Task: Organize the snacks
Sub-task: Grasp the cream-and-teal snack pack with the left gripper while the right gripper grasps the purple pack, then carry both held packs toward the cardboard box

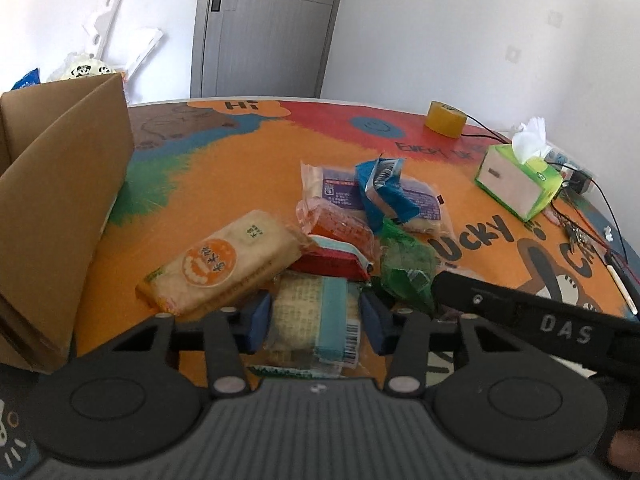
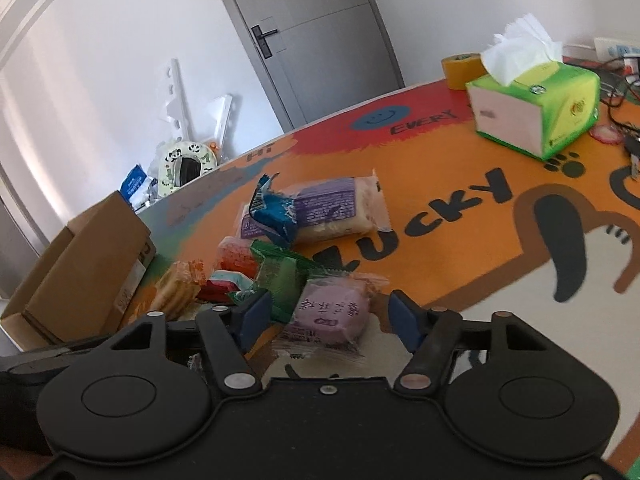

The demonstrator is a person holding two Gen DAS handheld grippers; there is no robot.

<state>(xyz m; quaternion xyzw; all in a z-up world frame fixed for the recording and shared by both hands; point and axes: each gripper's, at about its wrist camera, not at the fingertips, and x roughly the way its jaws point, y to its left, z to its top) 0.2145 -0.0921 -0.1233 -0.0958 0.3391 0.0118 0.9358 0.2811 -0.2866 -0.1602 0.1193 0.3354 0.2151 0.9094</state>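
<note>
Snack heap lies on the surface near the cardboard box; left claw gapes wide around a teal-banded pack, right claw wide around a purple pack — closing w/ crinkly wrappers could slip or drag the green pack touching it

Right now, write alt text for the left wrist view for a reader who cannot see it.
The left tongs straddle a pale snack pack with a teal band, blue pads on either side of it, on an orange cartoon table. Beyond lies a heap of wrapped snacks, with an open cardboard box at left and a green tissue box at right.
</note>
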